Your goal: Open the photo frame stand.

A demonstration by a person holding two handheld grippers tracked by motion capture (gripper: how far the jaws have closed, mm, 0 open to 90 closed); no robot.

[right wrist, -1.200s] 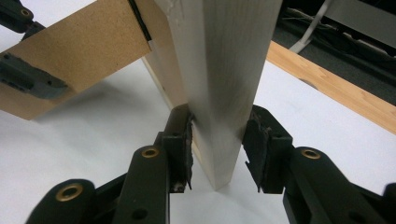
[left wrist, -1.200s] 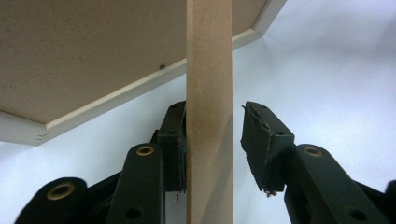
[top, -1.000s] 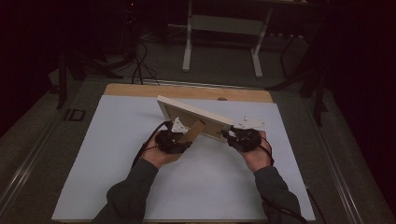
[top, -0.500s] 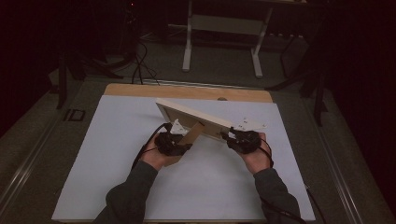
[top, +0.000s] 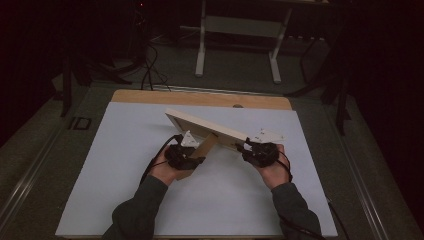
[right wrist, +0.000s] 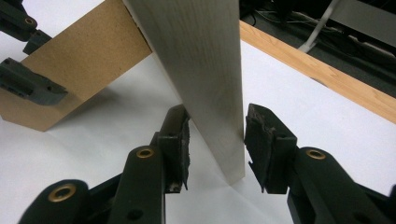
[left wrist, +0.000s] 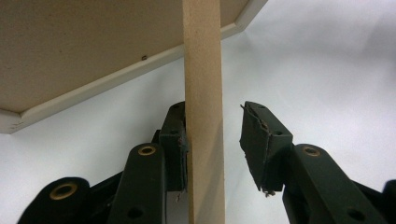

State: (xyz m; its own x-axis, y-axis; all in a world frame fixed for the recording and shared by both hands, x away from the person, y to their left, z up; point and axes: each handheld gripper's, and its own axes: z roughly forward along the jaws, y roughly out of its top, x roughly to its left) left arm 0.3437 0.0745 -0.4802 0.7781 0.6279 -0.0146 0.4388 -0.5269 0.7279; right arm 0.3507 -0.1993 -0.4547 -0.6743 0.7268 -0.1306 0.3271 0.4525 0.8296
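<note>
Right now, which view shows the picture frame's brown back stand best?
The left gripper view: the stand runs edge-on up between the left gripper jaws, touching one pad with a gap to the other. The right gripper view shows its broad face; the high view shows it small.

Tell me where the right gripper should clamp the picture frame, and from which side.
Judging by its pose, grip the pale border of the picture frame at its free right-hand end, coming in from the person's side, one pad on each flat face. The right gripper already straddles that edge; the brown stand occupies the other end.
</note>
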